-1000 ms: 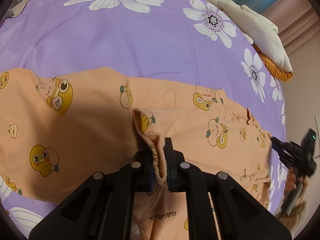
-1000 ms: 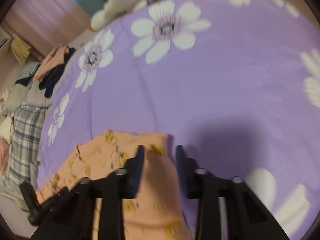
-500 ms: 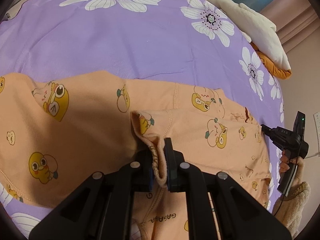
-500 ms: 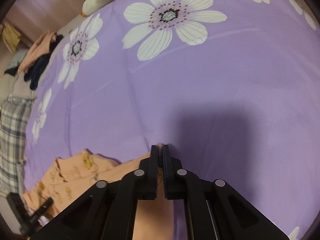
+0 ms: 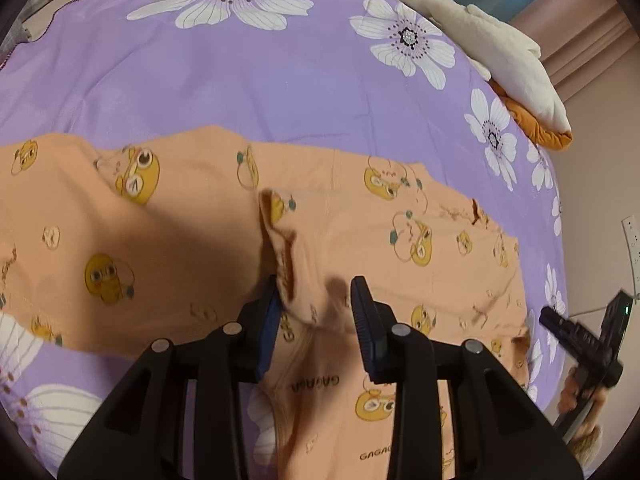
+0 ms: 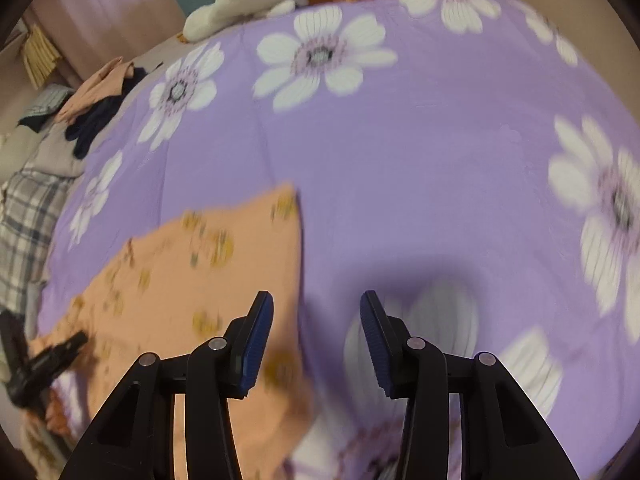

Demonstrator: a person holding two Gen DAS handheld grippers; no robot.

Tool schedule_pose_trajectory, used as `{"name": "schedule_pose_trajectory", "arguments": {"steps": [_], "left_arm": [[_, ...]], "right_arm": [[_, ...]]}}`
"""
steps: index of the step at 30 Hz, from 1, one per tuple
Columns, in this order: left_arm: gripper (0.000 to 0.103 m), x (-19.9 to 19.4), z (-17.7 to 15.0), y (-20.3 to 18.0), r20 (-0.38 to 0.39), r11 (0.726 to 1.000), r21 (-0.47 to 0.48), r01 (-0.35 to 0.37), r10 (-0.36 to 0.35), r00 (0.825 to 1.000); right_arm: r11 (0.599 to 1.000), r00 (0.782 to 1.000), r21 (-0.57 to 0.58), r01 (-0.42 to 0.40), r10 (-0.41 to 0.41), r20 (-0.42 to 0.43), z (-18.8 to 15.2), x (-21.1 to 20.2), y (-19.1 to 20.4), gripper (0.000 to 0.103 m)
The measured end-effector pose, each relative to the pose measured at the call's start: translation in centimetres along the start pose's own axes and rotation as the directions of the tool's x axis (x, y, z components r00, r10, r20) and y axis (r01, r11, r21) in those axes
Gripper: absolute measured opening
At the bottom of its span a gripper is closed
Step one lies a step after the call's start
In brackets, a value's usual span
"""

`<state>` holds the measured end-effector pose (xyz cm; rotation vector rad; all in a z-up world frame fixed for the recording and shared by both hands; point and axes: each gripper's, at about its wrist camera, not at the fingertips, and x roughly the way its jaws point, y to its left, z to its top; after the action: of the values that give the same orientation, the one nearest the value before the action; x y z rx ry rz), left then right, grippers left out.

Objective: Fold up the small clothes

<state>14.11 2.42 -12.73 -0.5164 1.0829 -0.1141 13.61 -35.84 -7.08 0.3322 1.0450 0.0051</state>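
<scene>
A peach garment (image 5: 192, 240) printed with yellow cartoon ducks lies spread on the purple flowered sheet (image 5: 280, 80). My left gripper (image 5: 316, 284) hovers over its middle with the jaws opening. A raised fold of the cloth (image 5: 288, 256) stands between them, brushing the left pad and apart from the right one. In the right wrist view the garment's far end (image 6: 208, 272) lies flat. My right gripper (image 6: 317, 298) is above its edge, jaws opening, with only cloth edge and sheet below. The left wrist view has the right gripper (image 5: 550, 318) at its right edge, in a hand.
A white and orange plush heap (image 5: 500, 48) lies at the bed's far corner. Loose clothes (image 6: 100, 96) and plaid fabric (image 6: 28, 216) sit beyond the sheet's left side. A wall socket (image 5: 632, 236) shows past the right bed edge.
My left jaws parted and let go of the pinched fold, which stays standing. My right gripper, shut on the garment's corner half a second ago, has opened and pulled away; that corner lies flat.
</scene>
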Motion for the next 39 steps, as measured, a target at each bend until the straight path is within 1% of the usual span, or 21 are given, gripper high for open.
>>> {"name": "schedule_pose_trajectory", "arguments": {"steps": [3, 5, 6, 7, 9, 10, 11, 13, 16, 18, 22, 26, 30, 33, 37, 39], "left_arm": [[0.032, -0.1, -0.5, 0.1, 0.01, 1.0, -0.002, -0.01, 0.01, 1.0], [0.027, 0.0, -0.6, 0.2, 0.011, 1.0, -0.004, -0.016, 0.017, 1.0], [0.026, 0.1, -0.6, 0.3, 0.011, 1.0, -0.004, -0.023, 0.023, 1.0], [0.026, 0.1, -0.6, 0.3, 0.011, 1.0, -0.004, -0.023, 0.023, 1.0], [0.025, 0.1, -0.6, 0.4, 0.017, 1.0, -0.005, -0.018, 0.018, 1.0], [0.024, 0.2, -0.6, 0.5, 0.018, 1.0, -0.005, -0.016, 0.016, 1.0], [0.024, 0.3, -0.7, 0.6, 0.016, 1.0, -0.004, -0.017, 0.017, 1.0], [0.024, 0.6, -0.6, 0.6, 0.002, 1.0, 0.005, -0.026, 0.026, 1.0], [0.024, 0.8, -0.3, 0.7, -0.011, 1.0, -0.006, -0.019, 0.019, 1.0], [0.024, 1.0, -0.2, 1.2, -0.022, 0.999, -0.041, -0.003, 0.002, 1.0], [0.024, 1.1, -0.1, 1.5, -0.031, 0.998, -0.061, 0.021, -0.023, 0.999], [0.024, 1.1, -0.1, 2.0, -0.032, 0.995, -0.09, 0.049, -0.052, 0.998], [0.024, 1.0, -0.3, 2.1, -0.021, 0.995, -0.073, 0.069, -0.071, 0.997], [0.025, 1.0, -0.4, 2.1, -0.015, 0.996, -0.062, 0.07, -0.071, 0.997], [0.025, 0.6, -0.2, 2.1, -0.018, 0.994, -0.087, 0.071, -0.073, 0.997], [0.031, -0.4, -0.2, 2.1, -0.012, 0.991, -0.095, 0.089, -0.091, 0.996]], "right_arm": [[0.999, 0.999, -0.03, 0.012, -0.011, 0.036, -2.5, -0.3, 0.9, 0.045], [0.999, 0.999, -0.03, -0.036, 0.036, 0.024, -3.6, -0.1, 1.5, 0.045], [0.999, 0.999, -0.025, -0.048, 0.049, 0.019, -3.7, 0.2, 1.8, 0.045], [0.999, 0.999, -0.012, -0.041, 0.041, 0.014, -3.9, 0.6, 1.8, 0.045], [1.0, 1.0, 0.009, 0.007, -0.007, -0.014, -4.1, 1.7, 1.7, 0.031], [0.999, 0.999, 0.019, 0.037, -0.036, -0.018, -4.2, 2.1, 1.6, 0.014], [0.998, 0.999, 0.041, 0.051, -0.051, -0.008, -4.3, 2.2, 1.4, 0.011], [0.997, 0.999, 0.075, 0.032, -0.034, 0.017, -4.3, 1.9, 1.0, 0.009], [0.994, 0.998, 0.102, 0.049, -0.054, 0.042, -4.3, 1.6, 0.5, 0.009], [0.992, 0.998, 0.115, 0.047, -0.051, 0.03, -4.4, 2.3, 0.2, 0.008], [0.993, 0.997, 0.097, 0.061, -0.066, 0.045, -4.3, 2.9, 0.2, 0.008], [0.994, 0.995, 0.079, 0.078, -0.083, 0.064, -5.4, 2.6, 0.6, 0.008], [0.993, 0.992, 0.07, 0.093, -0.099, 0.076, -5.7, 2.6, 0.7, 0.008], [0.992, 0.989, 0.064, 0.11, -0.116, 0.095, -6.0, 2.6, 1.1, 0.008], [0.992, 0.988, 0.071, 0.109, -0.116, 0.104, -6.1, 2.6, 1.0, 0.008], [0.992, 0.988, 0.07, 0.107, -0.114, 0.101, -5.9, 2.7, 1.0, 0.008]]}}
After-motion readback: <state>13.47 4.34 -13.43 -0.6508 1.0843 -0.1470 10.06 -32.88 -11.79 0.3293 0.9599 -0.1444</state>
